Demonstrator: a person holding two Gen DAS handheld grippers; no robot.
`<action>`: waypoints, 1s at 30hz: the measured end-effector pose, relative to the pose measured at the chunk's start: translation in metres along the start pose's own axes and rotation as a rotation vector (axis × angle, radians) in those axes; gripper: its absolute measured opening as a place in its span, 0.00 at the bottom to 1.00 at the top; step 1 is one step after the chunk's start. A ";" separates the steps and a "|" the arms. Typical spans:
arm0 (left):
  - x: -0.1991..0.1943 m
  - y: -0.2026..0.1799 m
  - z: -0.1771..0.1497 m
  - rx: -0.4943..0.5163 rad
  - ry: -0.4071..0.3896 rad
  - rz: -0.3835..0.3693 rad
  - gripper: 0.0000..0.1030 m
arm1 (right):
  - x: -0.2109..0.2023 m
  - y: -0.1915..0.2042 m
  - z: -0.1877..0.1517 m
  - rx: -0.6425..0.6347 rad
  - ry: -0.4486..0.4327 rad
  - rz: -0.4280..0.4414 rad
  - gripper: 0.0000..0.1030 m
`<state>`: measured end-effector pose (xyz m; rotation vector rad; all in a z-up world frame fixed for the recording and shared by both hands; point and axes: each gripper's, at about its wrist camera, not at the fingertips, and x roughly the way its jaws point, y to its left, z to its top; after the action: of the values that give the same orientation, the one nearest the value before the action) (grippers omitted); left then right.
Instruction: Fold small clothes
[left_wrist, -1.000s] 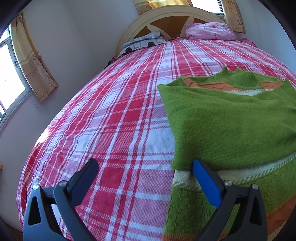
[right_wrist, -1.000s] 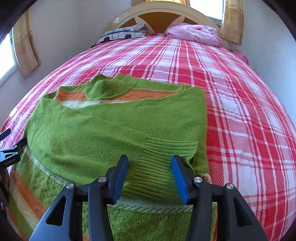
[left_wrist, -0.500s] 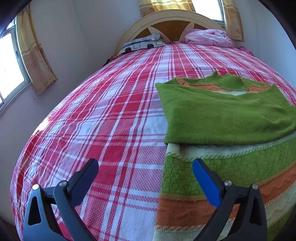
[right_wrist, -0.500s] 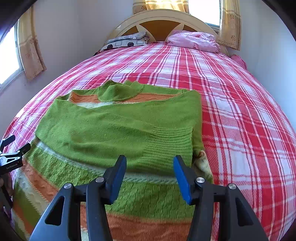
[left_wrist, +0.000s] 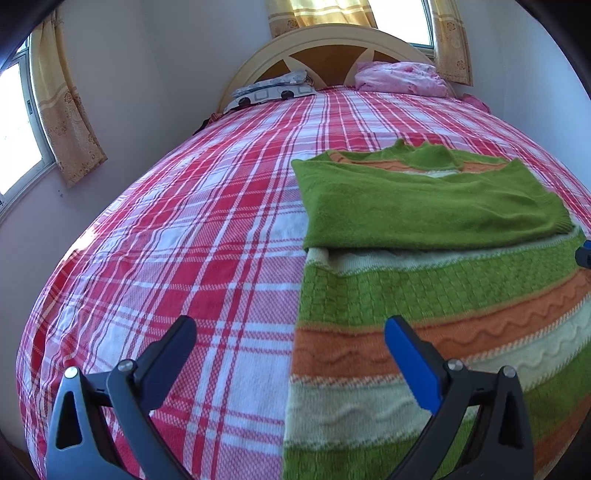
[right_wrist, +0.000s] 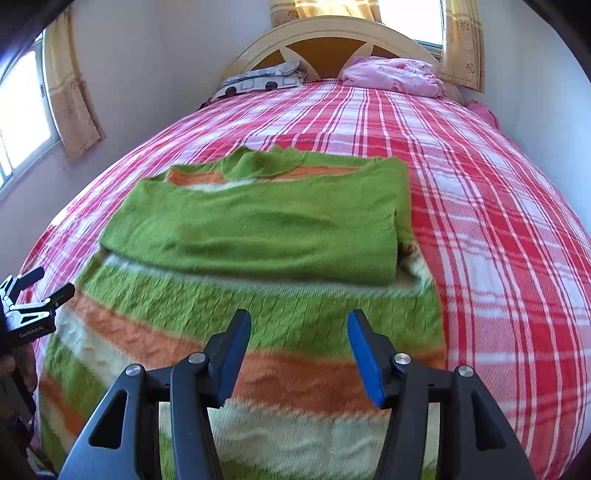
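Right wrist: sweater beneath parted, empty fingers.

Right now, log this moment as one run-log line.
sweater: sleeves folded across, flat on bed | left gripper: open, empty | right gripper: open, empty, above striped body | hem fold: not yet done
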<state>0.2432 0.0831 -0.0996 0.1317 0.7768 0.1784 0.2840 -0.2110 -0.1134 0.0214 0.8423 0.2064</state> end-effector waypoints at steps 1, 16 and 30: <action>-0.003 -0.001 -0.003 0.001 0.002 -0.007 1.00 | -0.001 0.001 -0.004 -0.004 0.004 -0.001 0.54; -0.026 -0.010 -0.044 0.050 0.042 -0.036 1.00 | -0.029 0.008 -0.044 -0.019 0.025 -0.027 0.55; -0.046 -0.012 -0.076 0.083 0.072 -0.077 1.00 | -0.050 0.019 -0.080 -0.059 0.049 -0.064 0.58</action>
<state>0.1592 0.0655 -0.1239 0.1747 0.8604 0.0785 0.1890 -0.2065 -0.1274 -0.0665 0.8842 0.1721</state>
